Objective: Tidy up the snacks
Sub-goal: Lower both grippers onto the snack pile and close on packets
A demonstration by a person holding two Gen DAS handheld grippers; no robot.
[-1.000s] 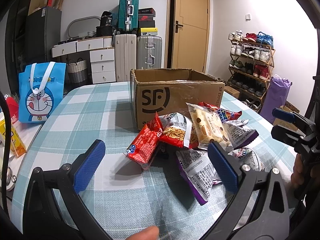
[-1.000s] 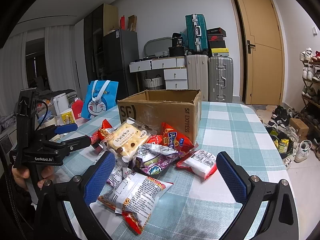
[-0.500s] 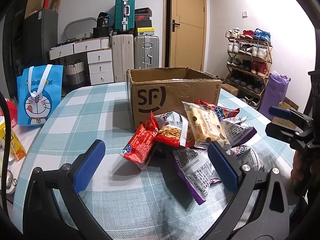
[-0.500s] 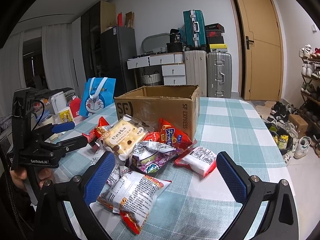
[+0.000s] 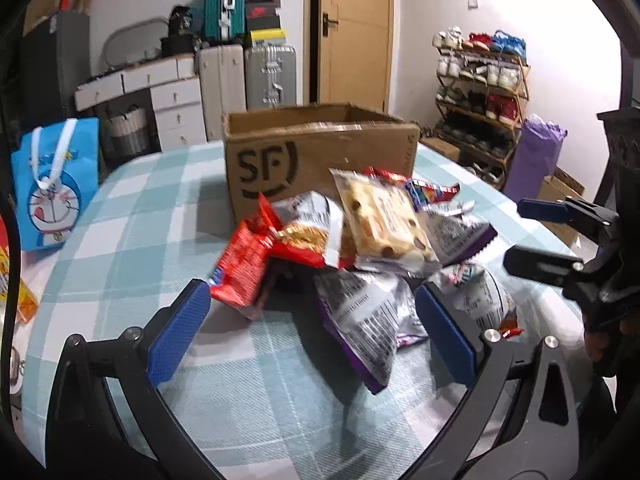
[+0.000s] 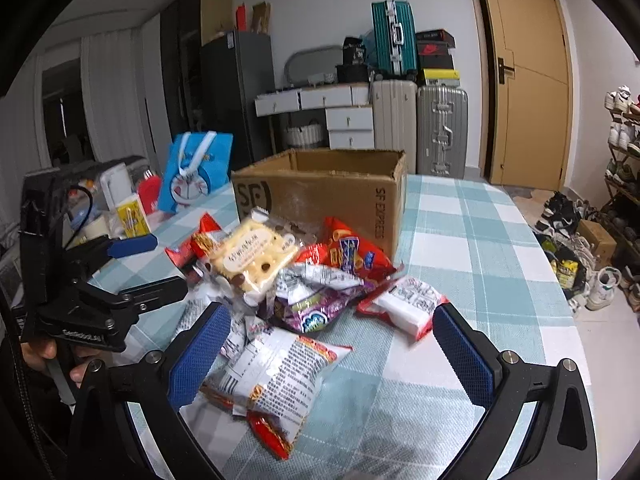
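A pile of snack packets lies on the checked tablecloth in front of an open cardboard box (image 5: pixel 320 148) marked SF, which also shows in the right wrist view (image 6: pixel 320 192). The pile holds a red packet (image 5: pixel 244 268), a yellow biscuit packet (image 5: pixel 380 220), a silver-purple packet (image 5: pixel 360 320) and a red-white packet (image 6: pixel 404 304). My left gripper (image 5: pixel 312 336) is open and empty, just short of the silver-purple packet. My right gripper (image 6: pixel 328 348) is open and empty, over a silver-red packet (image 6: pixel 276 372). Each gripper shows in the other's view, at the pile's side.
A blue cartoon bag (image 5: pixel 52 188) stands at the table's left edge, near a yellow carton (image 6: pixel 132 216). Suitcases (image 5: pixel 268 76), white drawers and a door are beyond the table. A shoe rack (image 5: pixel 480 92) stands to the right.
Both grippers have moved forward toward the pile; the box and packets look larger. Both stay open, and the packets have not moved.
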